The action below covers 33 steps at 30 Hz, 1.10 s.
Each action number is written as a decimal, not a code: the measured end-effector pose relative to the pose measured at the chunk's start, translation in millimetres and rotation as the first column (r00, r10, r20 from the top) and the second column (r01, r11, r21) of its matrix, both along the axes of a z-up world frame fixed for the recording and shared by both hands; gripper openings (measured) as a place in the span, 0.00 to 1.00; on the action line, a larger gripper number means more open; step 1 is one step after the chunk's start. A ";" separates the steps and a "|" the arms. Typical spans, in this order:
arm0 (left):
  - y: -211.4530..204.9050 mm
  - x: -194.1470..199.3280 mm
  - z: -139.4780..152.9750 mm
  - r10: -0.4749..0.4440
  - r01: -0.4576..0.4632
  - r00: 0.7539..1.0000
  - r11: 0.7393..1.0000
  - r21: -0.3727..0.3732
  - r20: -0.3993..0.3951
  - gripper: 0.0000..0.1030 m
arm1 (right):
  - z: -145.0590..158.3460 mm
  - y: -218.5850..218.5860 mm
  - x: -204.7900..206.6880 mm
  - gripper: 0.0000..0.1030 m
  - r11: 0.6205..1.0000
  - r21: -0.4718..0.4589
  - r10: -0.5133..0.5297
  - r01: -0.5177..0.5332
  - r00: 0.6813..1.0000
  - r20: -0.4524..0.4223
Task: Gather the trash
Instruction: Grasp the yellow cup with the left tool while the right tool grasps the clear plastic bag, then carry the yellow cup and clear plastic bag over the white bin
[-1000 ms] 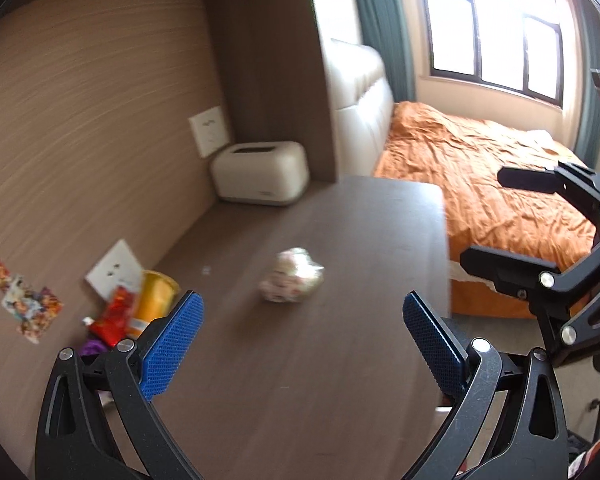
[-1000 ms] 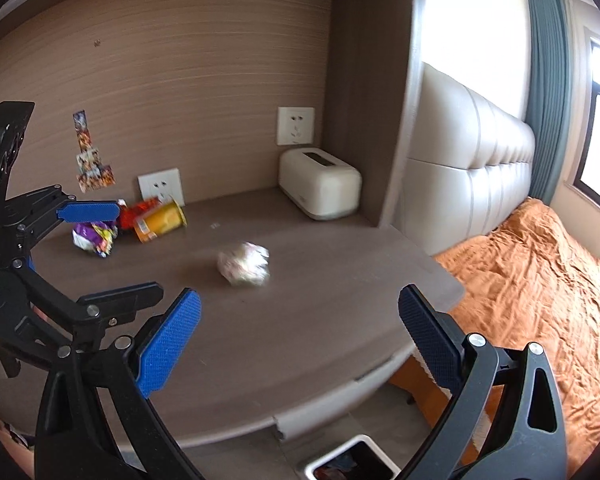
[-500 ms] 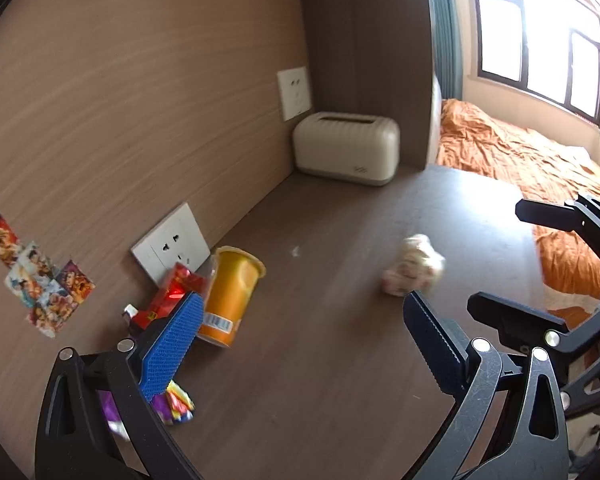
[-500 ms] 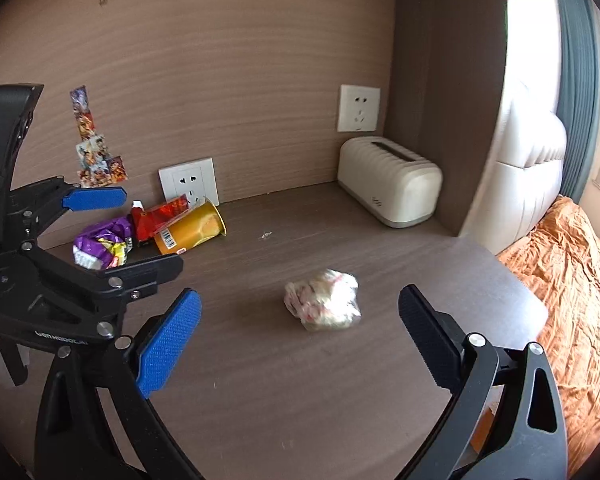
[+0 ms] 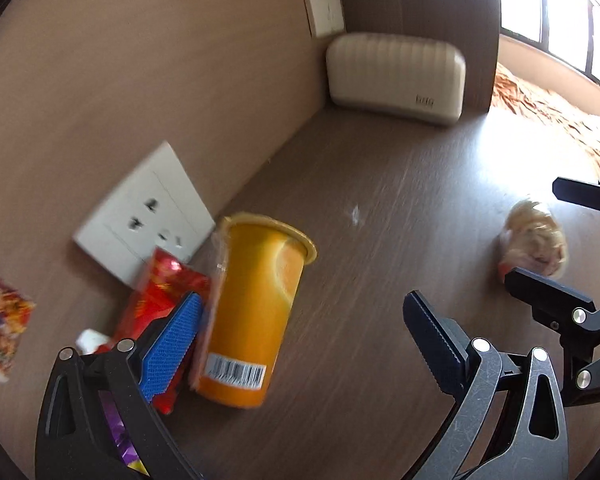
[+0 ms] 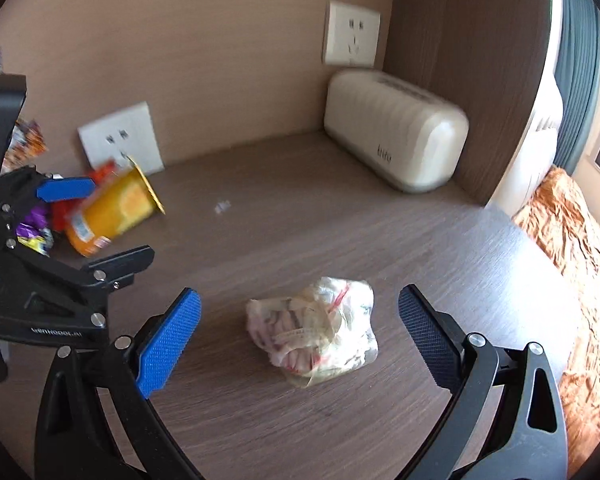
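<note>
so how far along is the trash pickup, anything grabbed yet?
Nothing collected yet. Both grippers are open and empty. The right gripper frames the crumpled plastic bag on the desk; the left gripper points at the tipped orange cup. Also left: the red wrapper and purple wrapper by the wall.

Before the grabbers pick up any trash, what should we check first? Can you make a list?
1. Left gripper open wide enough for the orange cup: ok.
2. Cup lying on its side between the fingers: ok.
3. Red wrapper out of the way: not ok, it lies against the cup beside the blue pad.
4. Right gripper open, with the crumpled bag between its fingers: ok.
5. Desk bare around the bag: ok.
6. Somewhere to drop the trash: cannot tell, no bin shows.
</note>
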State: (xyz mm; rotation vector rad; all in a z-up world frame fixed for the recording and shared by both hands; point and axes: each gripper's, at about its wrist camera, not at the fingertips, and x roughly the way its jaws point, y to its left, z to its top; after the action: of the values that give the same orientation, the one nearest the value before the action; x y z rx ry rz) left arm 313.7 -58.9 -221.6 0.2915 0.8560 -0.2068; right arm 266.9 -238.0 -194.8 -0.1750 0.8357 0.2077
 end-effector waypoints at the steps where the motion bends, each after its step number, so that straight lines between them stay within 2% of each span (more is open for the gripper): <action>1: 0.4 4.6 -4.2 -0.004 0.004 1.000 1.000 -0.005 -0.019 0.94 | -3.9 0.3 2.3 0.96 1.000 -0.005 -0.002 0.002 1.000 -0.011; 3: -1.3 7.5 -7.3 -0.020 0.019 1.000 1.000 -0.008 -0.020 0.92 | -8.7 0.5 4.7 0.96 1.000 -0.008 -0.001 0.000 1.000 -0.020; 4: -3.8 9.3 -8.9 -0.028 0.028 0.999 1.000 0.000 -0.023 0.86 | -12.0 0.5 6.0 0.93 1.000 -0.008 0.001 -0.002 0.999 -0.034; 6: -8.1 11.5 -11.6 -0.037 0.037 0.999 0.999 -0.009 -0.027 0.79 | -17.8 -0.5 9.1 0.75 1.000 0.002 0.006 -0.006 0.997 -0.076; 7: -7.4 13.5 -11.8 -0.035 0.033 0.999 0.999 -0.034 -0.036 0.69 | -18.9 -2.4 10.5 0.61 1.000 0.008 -0.002 0.003 0.996 -0.086; 8: -5.7 16.0 -11.2 -0.037 0.033 0.998 0.996 -0.080 -0.051 0.49 | -18.5 -4.6 10.6 0.60 1.000 0.026 -0.002 0.005 0.996 -0.086; 9: -4.3 18.4 -10.6 -0.026 0.020 0.998 0.995 -0.102 -0.055 0.41 | -18.1 -5.9 10.5 0.60 0.999 0.036 -0.002 0.005 0.997 -0.083; 13: -12.4 10.8 -9.8 -0.032 0.027 0.998 0.995 -0.100 -0.047 0.40 | -5.7 -11.1 2.1 0.59 0.999 0.049 0.001 0.002 0.998 -0.056; 22: -36.7 -33.0 45.3 -0.063 0.069 0.996 0.993 -0.099 0.057 0.40 | 52.2 -28.9 -34.4 0.59 0.999 0.045 0.016 -0.018 0.998 0.055; 29: -74.0 -87.0 86.5 -0.137 0.145 0.984 0.987 -0.065 0.114 0.40 | 94.8 -48.4 -76.0 0.59 0.999 0.041 0.028 -0.034 0.989 0.144; 33: -96.5 -111.7 98.1 -0.184 0.193 0.975 0.979 -0.069 0.124 0.40 | 110.7 -66.3 -98.6 0.59 1.000 0.018 0.022 -0.026 0.983 0.181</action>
State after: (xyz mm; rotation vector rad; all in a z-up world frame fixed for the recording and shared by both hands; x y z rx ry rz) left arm 202.0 -155.4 -123.5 0.3065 0.7017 -0.3968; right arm 168.2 -304.3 -84.1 -0.1818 0.6512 0.2194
